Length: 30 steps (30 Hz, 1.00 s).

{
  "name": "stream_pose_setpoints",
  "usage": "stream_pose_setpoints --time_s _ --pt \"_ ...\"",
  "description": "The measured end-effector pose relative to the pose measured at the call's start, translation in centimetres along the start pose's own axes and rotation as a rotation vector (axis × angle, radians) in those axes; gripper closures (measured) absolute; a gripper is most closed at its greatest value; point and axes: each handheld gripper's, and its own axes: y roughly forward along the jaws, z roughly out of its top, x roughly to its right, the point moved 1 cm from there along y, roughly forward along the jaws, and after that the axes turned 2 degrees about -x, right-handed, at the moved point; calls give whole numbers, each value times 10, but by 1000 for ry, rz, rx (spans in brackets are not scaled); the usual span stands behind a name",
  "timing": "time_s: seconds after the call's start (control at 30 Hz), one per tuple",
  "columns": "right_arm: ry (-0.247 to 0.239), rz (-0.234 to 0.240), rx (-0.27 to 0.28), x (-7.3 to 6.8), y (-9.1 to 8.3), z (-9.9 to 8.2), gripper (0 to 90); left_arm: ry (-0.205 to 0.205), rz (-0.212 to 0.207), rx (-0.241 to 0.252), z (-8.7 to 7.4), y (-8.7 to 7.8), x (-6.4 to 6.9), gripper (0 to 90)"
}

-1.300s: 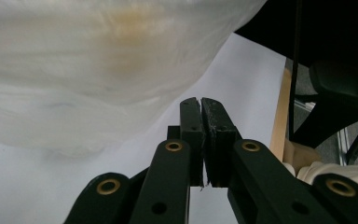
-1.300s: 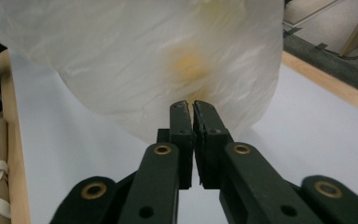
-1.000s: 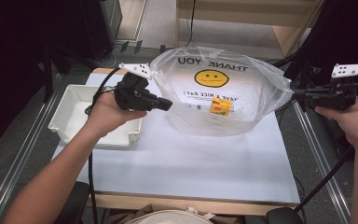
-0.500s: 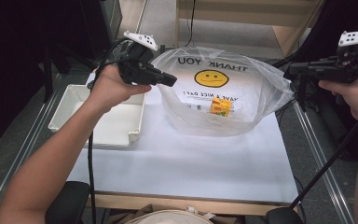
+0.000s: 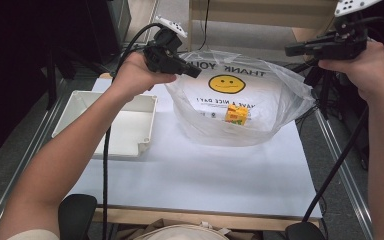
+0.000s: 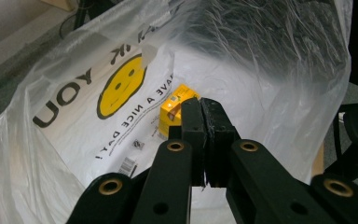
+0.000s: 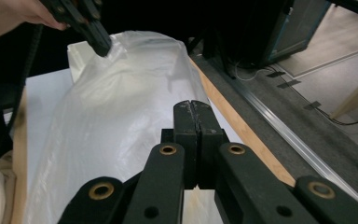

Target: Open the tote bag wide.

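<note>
From the high view, the left claw [image 5: 192, 71] is closed on the rim of a clear plastic bag [image 5: 275, 95] that stands on the white table [image 5: 205, 175]. The right claw [image 5: 294, 50] is held above the bag's far right edge; whether it grips the plastic cannot be told here. A small yellow carton [image 5: 236, 114] lies inside the bag, and a white tray [image 5: 125, 125] sits to its left.

In the left gripper view, the left claw [image 6: 204, 112] is shut with thin plastic pinched between its jaws, the bag [image 6: 74, 121] spread below and the carton [image 6: 172, 109] just beyond.

In the right gripper view, the right claw [image 7: 192, 114] is closed tight, the bag [image 7: 121, 102] stretched toward the left claw [image 7: 100, 44].
</note>
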Motion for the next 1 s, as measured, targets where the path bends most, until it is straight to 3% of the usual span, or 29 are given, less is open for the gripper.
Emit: stream_pose_setpoints --time_s 0.13,0.47,0.5,0.57,0.73,0.9,1.0 --pt "-38 29 -14 -13 20 23 900 7 1 -1 11 5 -3 893" --pt "-92 81 -43 -41 57 48 900 17 19 -2 32 15 -5 894" --pt "-100 96 -46 -48 66 50 900 23 25 26 36 18 -4 894" --pt "-104 109 -46 -51 75 49 900 26 31 49 38 21 -4 894" --pt "-105 123 -65 -51 92 38 900 19 26 41 39 35 -3 900" --pt "-87 101 -106 -44 108 14 900 12 34 9 33 55 -7 900" --pt "-69 88 -118 -40 111 5 900 -15 38 -11 26 68 -13 900"
